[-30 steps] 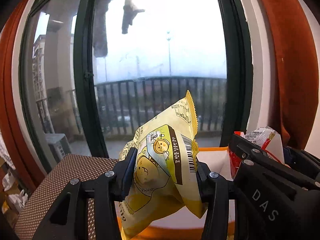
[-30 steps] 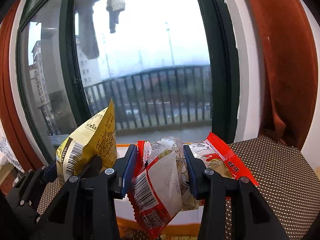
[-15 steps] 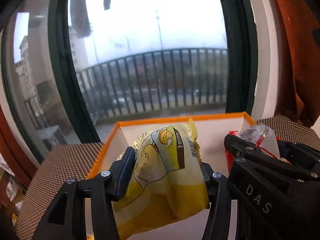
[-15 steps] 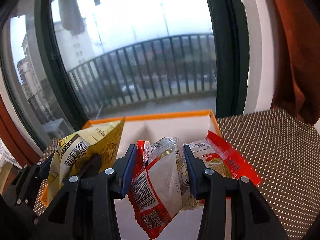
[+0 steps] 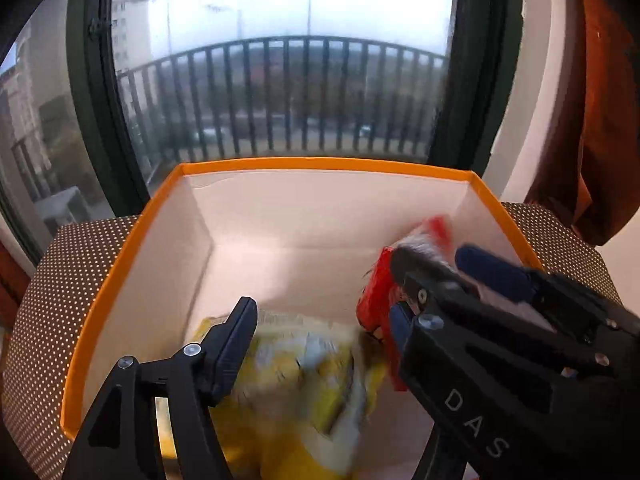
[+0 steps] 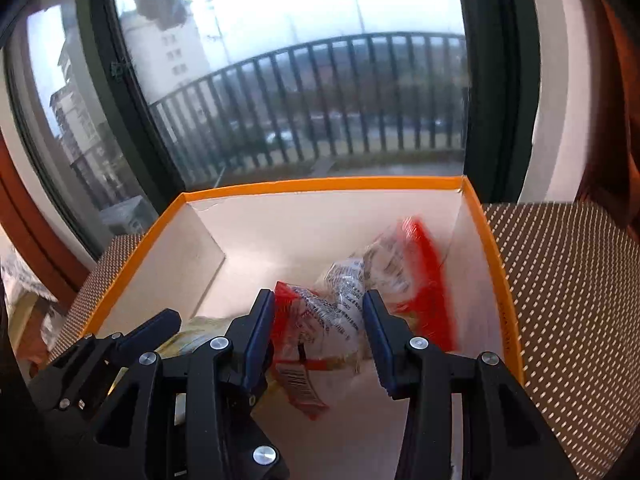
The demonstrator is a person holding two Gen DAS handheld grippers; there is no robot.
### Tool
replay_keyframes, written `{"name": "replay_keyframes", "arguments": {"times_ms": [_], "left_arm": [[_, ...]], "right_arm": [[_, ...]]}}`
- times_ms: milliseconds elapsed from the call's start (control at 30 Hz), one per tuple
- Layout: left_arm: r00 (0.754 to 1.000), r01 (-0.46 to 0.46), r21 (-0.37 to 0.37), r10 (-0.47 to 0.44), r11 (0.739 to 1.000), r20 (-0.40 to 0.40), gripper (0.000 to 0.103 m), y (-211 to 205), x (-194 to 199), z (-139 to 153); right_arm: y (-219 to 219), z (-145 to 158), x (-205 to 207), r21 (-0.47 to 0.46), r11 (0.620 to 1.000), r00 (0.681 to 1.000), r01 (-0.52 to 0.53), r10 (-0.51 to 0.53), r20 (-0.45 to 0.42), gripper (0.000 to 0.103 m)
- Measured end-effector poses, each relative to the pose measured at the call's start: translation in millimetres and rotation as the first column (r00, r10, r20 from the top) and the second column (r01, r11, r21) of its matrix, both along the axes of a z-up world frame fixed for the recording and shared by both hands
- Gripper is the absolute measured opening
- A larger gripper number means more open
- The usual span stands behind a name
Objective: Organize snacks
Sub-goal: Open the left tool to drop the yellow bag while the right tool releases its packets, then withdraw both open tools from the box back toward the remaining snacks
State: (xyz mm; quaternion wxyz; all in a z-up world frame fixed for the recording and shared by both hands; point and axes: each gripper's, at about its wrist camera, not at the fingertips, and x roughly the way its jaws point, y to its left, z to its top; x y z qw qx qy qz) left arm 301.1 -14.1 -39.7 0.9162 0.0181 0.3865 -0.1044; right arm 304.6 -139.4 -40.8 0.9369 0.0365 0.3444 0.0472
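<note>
An orange-rimmed box (image 5: 320,163) with white walls stands on the table, and both grippers reach down into it. The jaws of my left gripper (image 5: 324,316) are opening. A yellow snack bag (image 5: 304,368), blurred, lies between and below them, clear of the pads. The left gripper's right finger is hidden behind my right gripper (image 5: 432,256). In the right wrist view my right gripper (image 6: 318,300) is shut on a red-and-clear snack packet (image 6: 320,320) low inside the box (image 6: 320,185). The yellow bag (image 6: 196,332) shows at lower left, behind a left gripper finger (image 6: 160,322).
The box rests on a brown dotted tablecloth (image 5: 60,280) that stretches to the right (image 6: 560,280). Right behind the box is a dark-framed window with a balcony railing (image 5: 300,92). An orange curtain (image 5: 600,120) hangs at the right.
Both grippers have dropped from above the box down into it. The left jaws have spread and the yellow bag has slipped down out of their grip. The right gripper keeps its hold on the packet.
</note>
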Motion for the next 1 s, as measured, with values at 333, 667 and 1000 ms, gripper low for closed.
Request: {"name": "replay_keyframes", "arguments": {"times_ms": [333,667,1000], "left_arm": [[0.998,-0.003,0.001,0.003,1.000,0.055,0.086,-2.5,-17.5,8.5],[0.989,-0.042,0.016,0.040,0.999,0.139,0.097,9.3,-48.6,30.5],[0.974,-0.055,-0.012,0.057,0.998,0.220,0.100,17.1,-86.2,55.0]], "right_arm": [[-6.1,8.7,-10.3,-0.052,0.999,0.999,-0.001,0.004,0.047,0.083],[6.5,29.6,-43.4,-0.052,0.998,0.996,0.019,-0.014,0.088,0.092],[14.4,59.0,-80.7,-0.077,0.996,0.988,0.046,-0.034,0.152,0.093]]}}
